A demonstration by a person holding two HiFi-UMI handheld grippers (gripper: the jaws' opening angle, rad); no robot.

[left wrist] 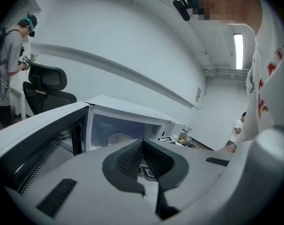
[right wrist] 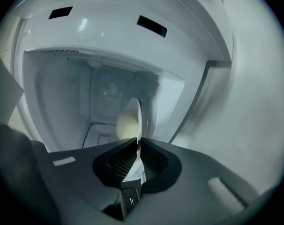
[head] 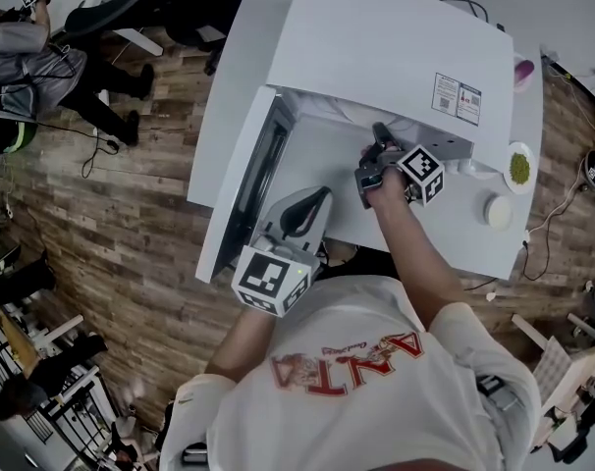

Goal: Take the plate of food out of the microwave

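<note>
Now the right claw (right wrist: 136, 142) grips a round white plate (right wrist: 138, 114) of pale food (right wrist: 125, 123) inside the open white microwave (right wrist: 62, 93). The left claw (left wrist: 143, 142) is clenched, empty.

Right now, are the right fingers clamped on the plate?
Yes, the right fingers pinch the plate by its rim inside the microwave.

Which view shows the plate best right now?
Right gripper view: the plate appears edge-on, its rim pinched in the right hand-held gripper. Left gripper view shows it small, deep in the microwave. Head view hides it under the microwave's top.
</note>
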